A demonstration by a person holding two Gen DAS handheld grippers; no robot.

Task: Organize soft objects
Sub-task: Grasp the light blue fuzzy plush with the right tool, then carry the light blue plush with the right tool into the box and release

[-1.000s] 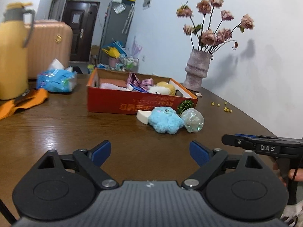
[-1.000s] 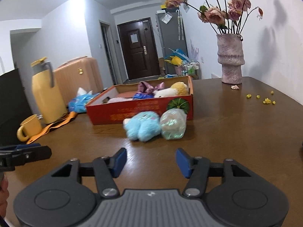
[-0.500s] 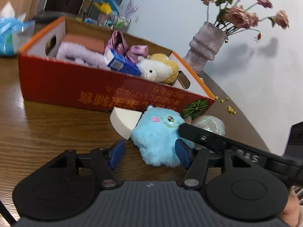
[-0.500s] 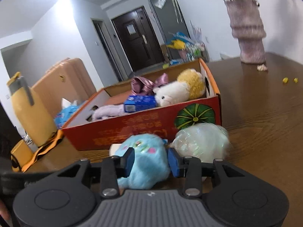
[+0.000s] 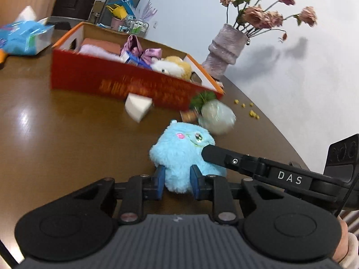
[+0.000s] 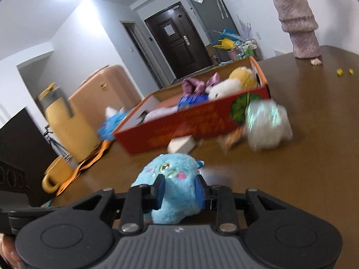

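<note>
A fluffy blue plush toy (image 5: 182, 154) is held above the brown table by both grippers. My left gripper (image 5: 177, 182) is shut on its lower part. My right gripper (image 6: 179, 191) is shut on the same blue plush (image 6: 170, 179); its finger reaches in from the right in the left wrist view (image 5: 224, 159). Behind stands a red cardboard box (image 5: 125, 85) with a white-and-yellow plush (image 5: 172, 67) and a purple bow inside. A white sponge wedge (image 5: 138, 107) and a shiny wrapped ball (image 5: 216, 117) lie in front of the box.
A grey vase with dried roses (image 5: 224, 53) stands at the back right, with yellow crumbs (image 5: 252, 113) near it. A blue tissue pack (image 5: 22, 38) lies at the left. A yellow jug (image 6: 60, 112), a yellow mug (image 6: 56, 177) and an orange strap lie left of the box.
Both grippers closed in on the blue plush, shut on it and lifted it away from the box. The wrapped ball shifted slightly; the scene is motion-blurred.
</note>
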